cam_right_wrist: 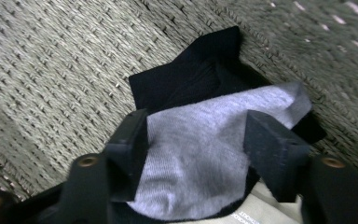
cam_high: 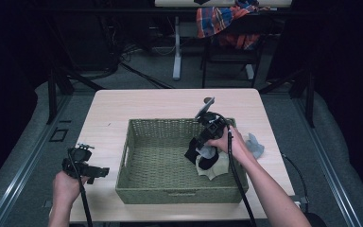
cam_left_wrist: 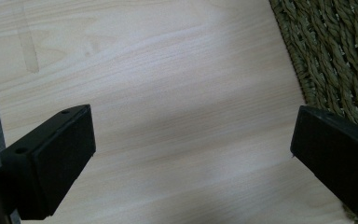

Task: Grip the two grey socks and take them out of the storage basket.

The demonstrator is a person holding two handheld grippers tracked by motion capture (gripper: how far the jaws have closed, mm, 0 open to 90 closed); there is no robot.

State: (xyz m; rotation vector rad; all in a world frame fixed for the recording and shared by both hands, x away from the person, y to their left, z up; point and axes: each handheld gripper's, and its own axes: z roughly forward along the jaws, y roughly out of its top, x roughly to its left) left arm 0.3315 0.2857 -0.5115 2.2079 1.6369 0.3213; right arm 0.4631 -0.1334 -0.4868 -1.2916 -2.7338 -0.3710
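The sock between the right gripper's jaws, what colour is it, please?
Light grey sock, best seen in the right gripper view.

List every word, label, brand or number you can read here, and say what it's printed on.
One text only: small white lettering on the cream cloth under the grey sock in the wicker basket, at the bottom edge of the right gripper view. It is upside down and too blurred to read. Nothing else bears writing.

White lettering on the cream cloth [cam_right_wrist: 261, 212], too small to read
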